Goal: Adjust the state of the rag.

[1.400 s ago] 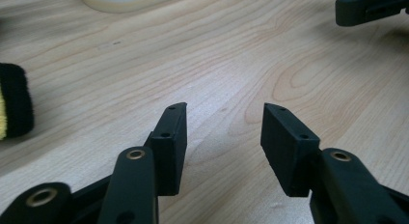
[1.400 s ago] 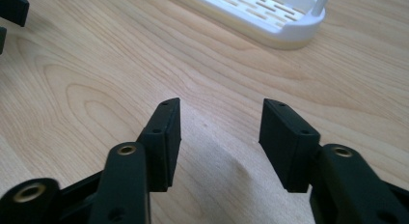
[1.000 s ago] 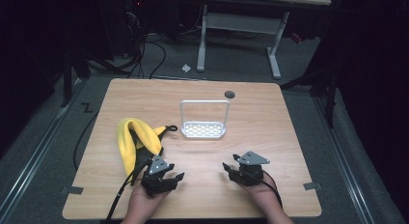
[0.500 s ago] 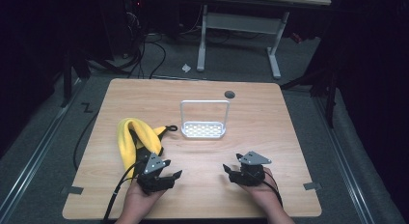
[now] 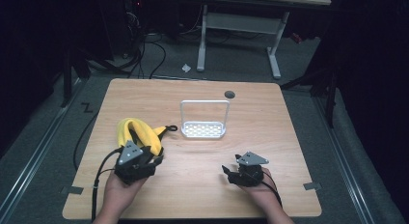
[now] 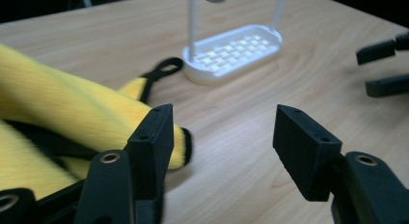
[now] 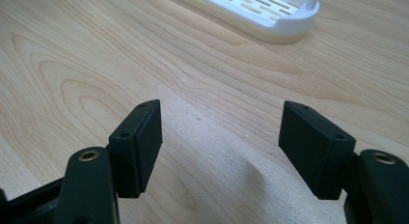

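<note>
While the left gripper [image 5: 144, 162] hovers at the near end of the yellow cloth [image 5: 137, 133], its jaws have just been opening and stand wide apart, bare tabletop between them and the fabric just beside one pad. Further along the wooden table [image 5: 270, 122] sits a white rack [image 5: 203, 129]. On the right, the right gripper [image 5: 227, 173] rests low, jaws likewise freshly parted, gripping nothing.
</note>
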Demonstrator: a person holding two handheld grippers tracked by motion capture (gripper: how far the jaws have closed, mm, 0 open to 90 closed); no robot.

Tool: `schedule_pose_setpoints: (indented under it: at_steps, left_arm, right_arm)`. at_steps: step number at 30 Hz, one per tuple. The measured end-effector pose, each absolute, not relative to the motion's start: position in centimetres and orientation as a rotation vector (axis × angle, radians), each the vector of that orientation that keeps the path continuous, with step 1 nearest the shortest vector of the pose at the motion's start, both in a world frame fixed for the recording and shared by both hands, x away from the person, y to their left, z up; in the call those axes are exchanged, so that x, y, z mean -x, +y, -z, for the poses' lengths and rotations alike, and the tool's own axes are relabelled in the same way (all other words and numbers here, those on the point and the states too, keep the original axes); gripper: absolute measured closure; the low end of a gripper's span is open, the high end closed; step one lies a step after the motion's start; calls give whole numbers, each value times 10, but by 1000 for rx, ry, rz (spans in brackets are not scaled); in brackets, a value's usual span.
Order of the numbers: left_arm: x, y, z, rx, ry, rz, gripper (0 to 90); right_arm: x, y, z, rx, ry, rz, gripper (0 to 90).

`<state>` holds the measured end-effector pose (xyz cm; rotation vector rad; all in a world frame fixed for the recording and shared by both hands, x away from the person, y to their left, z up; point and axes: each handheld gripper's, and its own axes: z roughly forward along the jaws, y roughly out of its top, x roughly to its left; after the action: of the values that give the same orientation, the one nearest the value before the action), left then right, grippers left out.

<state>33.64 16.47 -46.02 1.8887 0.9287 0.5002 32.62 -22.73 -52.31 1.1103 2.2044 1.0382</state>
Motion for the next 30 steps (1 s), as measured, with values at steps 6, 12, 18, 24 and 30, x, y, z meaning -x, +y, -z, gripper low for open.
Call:
schedule_pose_setpoints:
  at_steps: [6, 12, 18, 24, 30]
  left_arm:
    - [-362, 205, 444, -1812, 1054, -581, 382]
    - [-403, 220, 442, -1801, 1172, -557, 337]
    - [-434, 232, 458, -1841, 1299, -509, 465]
    - [-437, 231, 497, -2030, 1350, -449, 743]
    - [-417, 221, 505, -2058, 1273, -472, 774]
  right_arm:
    - [-325, -228, 523, -1109, 2204, -1034, 330]
    - [-325, -228, 524, -1101, 2214, -1038, 335]
    - [-326, -228, 524, -1108, 2217, -1042, 340]
    - [-326, -228, 525, -1099, 2225, -1041, 344]
    - [-326, -226, 526, -1096, 2236, -1039, 350]
